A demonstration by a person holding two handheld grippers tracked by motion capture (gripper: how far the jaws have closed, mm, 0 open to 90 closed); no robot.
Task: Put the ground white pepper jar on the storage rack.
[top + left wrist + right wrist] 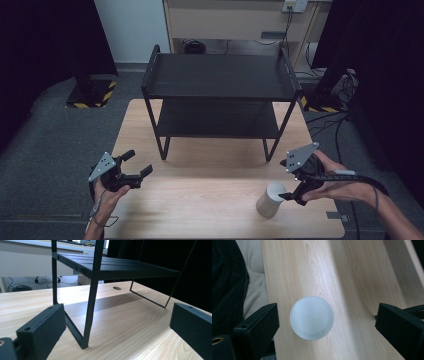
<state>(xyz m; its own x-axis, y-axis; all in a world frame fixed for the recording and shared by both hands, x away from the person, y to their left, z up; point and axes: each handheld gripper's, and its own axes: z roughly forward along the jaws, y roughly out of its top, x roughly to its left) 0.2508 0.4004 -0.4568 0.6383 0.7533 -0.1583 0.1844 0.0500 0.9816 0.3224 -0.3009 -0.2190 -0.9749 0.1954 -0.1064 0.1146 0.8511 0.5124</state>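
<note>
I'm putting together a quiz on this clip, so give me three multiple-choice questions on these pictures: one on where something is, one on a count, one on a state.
1. Where does the white cup stand?
A. on the rack's top shelf
B. on the table, near the front edge on the right
C. on the floor

2. How many shelves has the black rack?
A. one
B. two
C. four

3. How is the right tool?
A. open, jaws wide on either side of the cup
B. shut on the cup
C. shut on the rack's leg

Answers: 1 B, the high view shows it on the table by the right hand. 2 B, an upper and a lower shelf show. 3 A, the right gripper view shows gaps between both jaws and the cup.
</note>
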